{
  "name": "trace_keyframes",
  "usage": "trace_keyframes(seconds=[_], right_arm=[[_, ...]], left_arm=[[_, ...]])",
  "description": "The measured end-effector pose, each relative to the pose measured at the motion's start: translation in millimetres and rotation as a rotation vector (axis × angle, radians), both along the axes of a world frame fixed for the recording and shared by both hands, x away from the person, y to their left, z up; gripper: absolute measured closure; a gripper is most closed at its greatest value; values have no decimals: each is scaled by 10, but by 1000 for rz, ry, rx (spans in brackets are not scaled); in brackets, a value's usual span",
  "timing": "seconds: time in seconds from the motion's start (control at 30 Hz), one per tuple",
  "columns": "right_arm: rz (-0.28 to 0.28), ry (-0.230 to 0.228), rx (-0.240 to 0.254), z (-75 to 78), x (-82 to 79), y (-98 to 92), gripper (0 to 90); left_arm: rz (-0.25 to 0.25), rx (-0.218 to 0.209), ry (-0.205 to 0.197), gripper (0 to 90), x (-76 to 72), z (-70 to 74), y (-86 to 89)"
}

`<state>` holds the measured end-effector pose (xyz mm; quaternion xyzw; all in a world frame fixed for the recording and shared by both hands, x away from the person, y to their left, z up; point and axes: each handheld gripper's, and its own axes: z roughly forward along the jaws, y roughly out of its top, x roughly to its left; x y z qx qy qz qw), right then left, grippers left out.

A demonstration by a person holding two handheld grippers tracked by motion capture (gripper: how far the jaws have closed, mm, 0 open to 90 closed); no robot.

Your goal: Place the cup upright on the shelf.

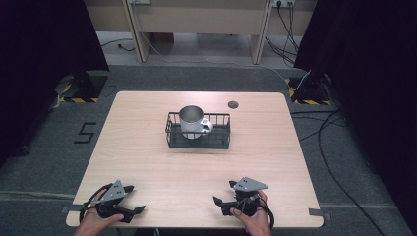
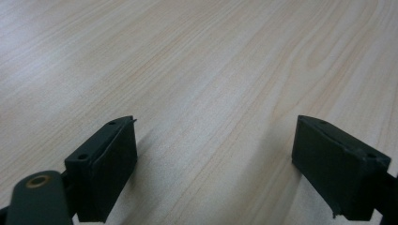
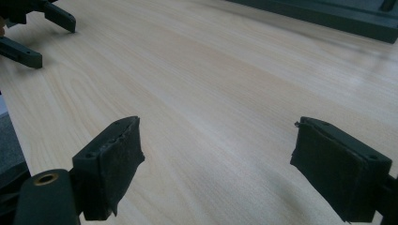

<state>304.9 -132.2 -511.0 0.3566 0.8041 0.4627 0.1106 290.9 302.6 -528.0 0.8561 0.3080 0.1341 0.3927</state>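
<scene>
Near the table's [image 1: 147, 162] front edge, toward its left corner: left gripper [image 1: 134, 199], held in a hand [image 1: 96, 223], jaws spread well apart with bare wood between them, as its own view confirms [image 2: 213, 159]. Toward the front right corner: right gripper [image 1: 223, 192], held in a hand [image 1: 255, 221], jaws likewise wide apart over bare tabletop [image 3: 216, 164], clamped on nothing. Toward the back edge, about midway across: black wire basket [image 1: 216, 140], holding a metal mug [image 1: 192, 121] standing upright in its left part, handle turned to the right. Both grippers lie well apart from the basket. Close to the back edge, right of the basket: small dark round grommet [image 1: 233, 104].
</scene>
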Motion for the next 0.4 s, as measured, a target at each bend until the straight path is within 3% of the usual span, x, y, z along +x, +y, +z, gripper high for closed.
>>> trace_keyframes(seconds=[0.4], right_arm=[[-20, 2, 4, -2, 7, -51, 158]], left_arm=[[0, 0, 0, 137, -1, 0, 0]])
